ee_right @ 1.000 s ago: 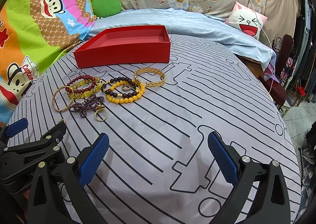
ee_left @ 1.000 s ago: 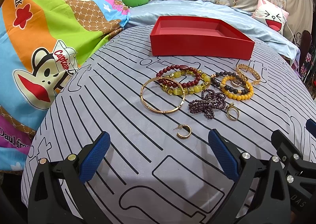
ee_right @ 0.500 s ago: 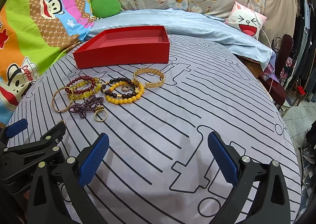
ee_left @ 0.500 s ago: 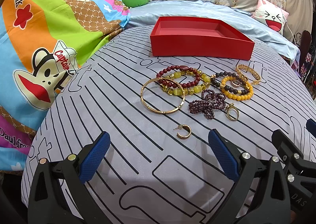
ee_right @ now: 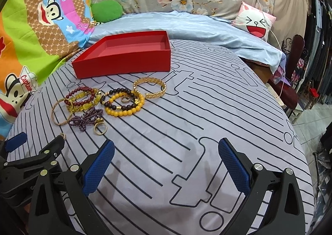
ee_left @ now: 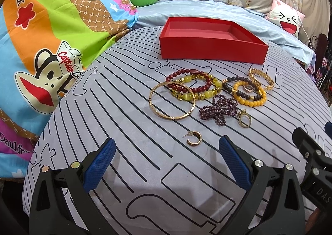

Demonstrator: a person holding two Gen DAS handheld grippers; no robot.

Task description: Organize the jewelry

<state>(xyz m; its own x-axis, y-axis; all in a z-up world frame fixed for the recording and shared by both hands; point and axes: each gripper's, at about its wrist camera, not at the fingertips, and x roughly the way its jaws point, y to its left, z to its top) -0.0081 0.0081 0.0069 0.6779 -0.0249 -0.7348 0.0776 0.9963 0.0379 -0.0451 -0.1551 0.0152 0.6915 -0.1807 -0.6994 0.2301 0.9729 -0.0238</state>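
Progress: nothing done yet afaict. Shallow red cardboard box (ee_left: 211,48) sat toward the far edge of the grey striped bedcover (ee_left: 116,110) and looked empty inside; every piece of jewelry was on the cover in front of it.

Pieces, L to R in left wrist view:
- plain gold bangle (ee_left: 172,100), leftmost, its rim overlapping the beads next to it
- dark red bead bracelet (ee_left: 191,81) w/ yellow-green bead bracelet (ee_left: 197,87), tangled together
- small gold hoop earring (ee_left: 194,138), alone, nearest the tongs, apart from the cluster
- purple bead strand (ee_left: 217,108), bunched in a heap, no clear loop
- gold ring (ee_left: 244,120), just beside the purple heap
- black bead bracelet (ee_left: 240,86) over orange bead bracelet (ee_left: 251,96), w/ a small ring (ee_left: 248,89) inside them
- gold woven cuff (ee_left: 261,78), rightmost, closest to the box's right corner

Left gripper (ee_left: 166,160): blue pads spread wide, holding nothing, low over the near edge, earring roughly btwn the tips. Right gripper (ee_right: 166,160): also spread, empty, over bare cover to the right of the cluster.

Left to do: all pieces into the box. Earring probably first, being closest.
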